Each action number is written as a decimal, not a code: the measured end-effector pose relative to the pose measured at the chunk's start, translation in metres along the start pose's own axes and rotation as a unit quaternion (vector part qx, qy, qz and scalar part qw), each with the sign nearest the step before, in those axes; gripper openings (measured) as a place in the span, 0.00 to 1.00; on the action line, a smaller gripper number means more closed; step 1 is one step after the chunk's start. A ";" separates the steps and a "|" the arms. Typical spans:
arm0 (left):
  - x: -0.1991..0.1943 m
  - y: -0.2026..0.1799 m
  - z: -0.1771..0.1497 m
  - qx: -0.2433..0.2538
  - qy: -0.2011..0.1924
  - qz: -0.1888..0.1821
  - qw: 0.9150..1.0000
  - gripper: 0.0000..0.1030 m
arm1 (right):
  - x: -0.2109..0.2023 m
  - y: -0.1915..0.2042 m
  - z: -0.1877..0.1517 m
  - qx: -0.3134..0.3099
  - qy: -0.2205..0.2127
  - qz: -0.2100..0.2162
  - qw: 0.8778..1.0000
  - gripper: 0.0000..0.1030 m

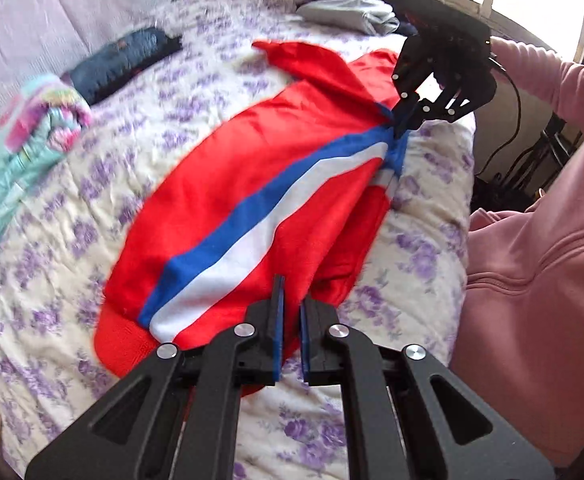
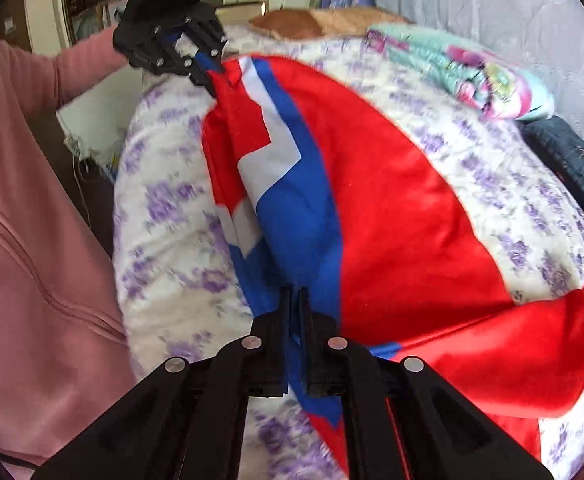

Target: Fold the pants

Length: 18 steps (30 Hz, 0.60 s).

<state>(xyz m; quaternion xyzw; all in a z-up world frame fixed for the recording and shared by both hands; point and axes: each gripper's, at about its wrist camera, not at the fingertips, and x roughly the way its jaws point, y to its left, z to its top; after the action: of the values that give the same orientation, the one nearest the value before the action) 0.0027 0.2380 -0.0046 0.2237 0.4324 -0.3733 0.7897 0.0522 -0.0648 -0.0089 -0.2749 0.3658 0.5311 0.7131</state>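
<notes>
The red pants with a blue and white side stripe lie stretched along the near side of the floral bed; they also show in the right wrist view. My left gripper is shut on the pants at one end, with red cloth between its pads; it shows from afar in the right wrist view. My right gripper is shut on the blue stripe at the other end, and appears in the left wrist view pinching the bunched cloth. The pants hang taut between the two grippers.
A folded pastel blanket and folded dark jeans lie at the far side of the bed. A grey folded garment sits at the far end. The person in a pink hoodie stands by the near edge.
</notes>
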 end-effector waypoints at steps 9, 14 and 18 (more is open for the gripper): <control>0.025 0.011 -0.016 -0.087 0.008 -0.029 0.996 0.22 | 0.005 -0.011 -0.017 0.063 -0.012 -0.018 0.998 0.57; -0.025 -0.010 -0.002 -0.061 -0.055 0.049 0.995 0.78 | -0.057 -0.049 -0.017 0.174 -0.124 -0.060 0.975 0.65; -0.039 -0.016 0.025 -0.077 -0.135 0.005 0.988 0.81 | -0.080 -0.102 -0.011 0.294 -0.179 -0.132 0.930 0.71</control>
<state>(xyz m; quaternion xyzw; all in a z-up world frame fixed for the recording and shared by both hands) -0.0103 0.2262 0.0415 0.1114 0.3481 -0.3619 0.8576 0.1341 -0.1471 0.0504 0.0012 0.3322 0.3415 0.8792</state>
